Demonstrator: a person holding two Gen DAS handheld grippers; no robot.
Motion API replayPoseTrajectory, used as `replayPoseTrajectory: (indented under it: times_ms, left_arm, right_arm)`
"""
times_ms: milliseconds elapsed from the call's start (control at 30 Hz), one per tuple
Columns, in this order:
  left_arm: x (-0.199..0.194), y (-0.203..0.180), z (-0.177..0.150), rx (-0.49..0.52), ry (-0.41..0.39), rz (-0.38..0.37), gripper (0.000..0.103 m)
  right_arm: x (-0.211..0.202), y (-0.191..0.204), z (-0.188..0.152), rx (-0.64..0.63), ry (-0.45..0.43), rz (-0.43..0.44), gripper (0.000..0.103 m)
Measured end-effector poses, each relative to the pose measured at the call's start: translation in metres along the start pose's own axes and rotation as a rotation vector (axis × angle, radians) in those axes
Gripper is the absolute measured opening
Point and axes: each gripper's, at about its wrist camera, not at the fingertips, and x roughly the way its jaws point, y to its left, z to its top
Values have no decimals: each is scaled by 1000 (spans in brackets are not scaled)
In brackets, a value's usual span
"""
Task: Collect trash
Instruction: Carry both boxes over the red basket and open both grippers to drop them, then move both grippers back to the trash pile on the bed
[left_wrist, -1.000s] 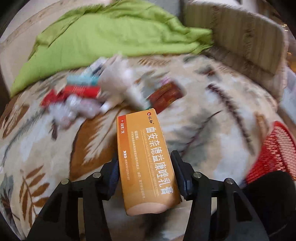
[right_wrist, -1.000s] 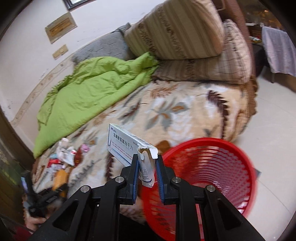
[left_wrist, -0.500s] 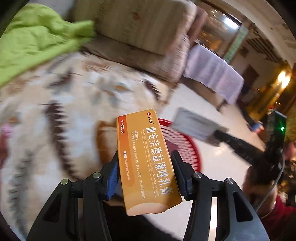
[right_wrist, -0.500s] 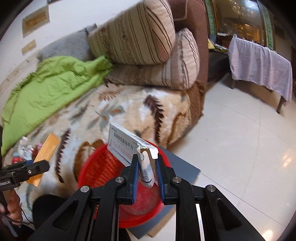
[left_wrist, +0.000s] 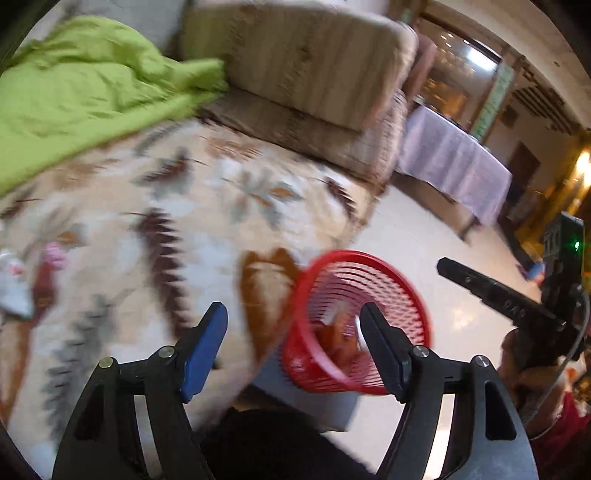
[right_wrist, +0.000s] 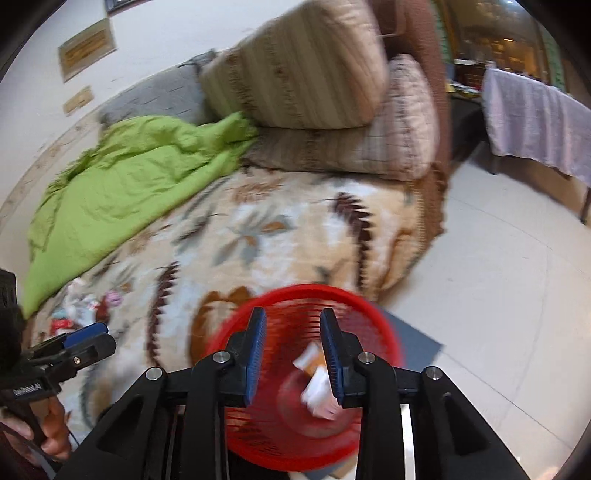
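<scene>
Baskets of red mesh fill the lower middle of both views, with both claws spread and empty.

Left wrist view: the left gripper (left_wrist: 291, 323) gapes wide at the bottom of the frame, the red basket (left_wrist: 360, 321) behind its right finger with blurred orange trash inside; more litter (left_wrist: 22, 280) lies at the left edge on the patterned blanket (left_wrist: 147, 206). Right wrist view: the right gripper (right_wrist: 292, 343) hangs parted over the basket (right_wrist: 295, 373), where white and orange boxes (right_wrist: 317, 384) lie blurred.

Both the left gripper (left_wrist: 291, 325) and right gripper (right_wrist: 293, 328) are matte black plastic with silver screws (left_wrist: 421, 351) at the joints and blue pads (right_wrist: 256, 349) lining the fingers, and the person wears a red sleeve (left_wrist: 565, 439).
</scene>
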Motion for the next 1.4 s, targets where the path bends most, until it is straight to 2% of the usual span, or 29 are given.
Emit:
replayPoseTrajectory:
  times_ms: [100, 300, 433, 533, 600, 633, 667, 767, 867, 1000, 1067, 1133, 1200, 1367, 1400]
  left_arm:
    - [-16, 23, -10, -13, -31, 82, 75]
    - [-58, 80, -37, -46, -78, 253, 76]
    - [-85, 122, -50, -80, -121, 380, 77]
    - [-107, 175, -58, -186, -148, 475, 77]
    - [-119, 203, -61, -263, -166, 500, 77]
    - [-126, 219, -64, -307, -176, 513, 77]
    - [-133, 240, -68, -366, -183, 531, 77]
    - [-147, 277, -80, -467, -199, 554, 77]
    - [-152, 297, -89, -525, -211, 561, 77]
    - [-151, 311, -88, -558, -231, 545, 78]
    - [-143, 314, -82, -554, -226, 538, 80]
    - [-135, 318, -76, -538, -213, 530, 83]
    - [-122, 322, -71, -517, -189, 550, 83]
    - [-89, 326, -60, -439, -136, 553, 83]
    - [-81, 325, -59, -423, -115, 565, 72]
  right_arm:
    - [9, 32, -1, -46, 5, 68, 44]
    - [39, 104, -7, -139, 68, 214, 47]
    - [66, 155, -9, -173, 150, 326, 47]
    - [89, 196, -11, -193, 224, 407, 52]
    - [104, 219, -12, -199, 255, 435, 55]
    - [115, 234, -12, -207, 267, 445, 61]
    - [123, 242, -12, -212, 279, 445, 63]
    - [157, 271, -12, -178, 322, 474, 63]
    - [196, 295, -12, -134, 371, 433, 63]
    - [231, 301, -14, -68, 414, 415, 63]
    - [241, 307, -20, -91, 421, 403, 63]
    - [250, 311, -23, -94, 453, 407, 59]
    - [249, 313, -23, -90, 443, 441, 38]
    - [233, 312, -18, -119, 350, 457, 33]
    - [229, 309, -16, -115, 338, 460, 33]
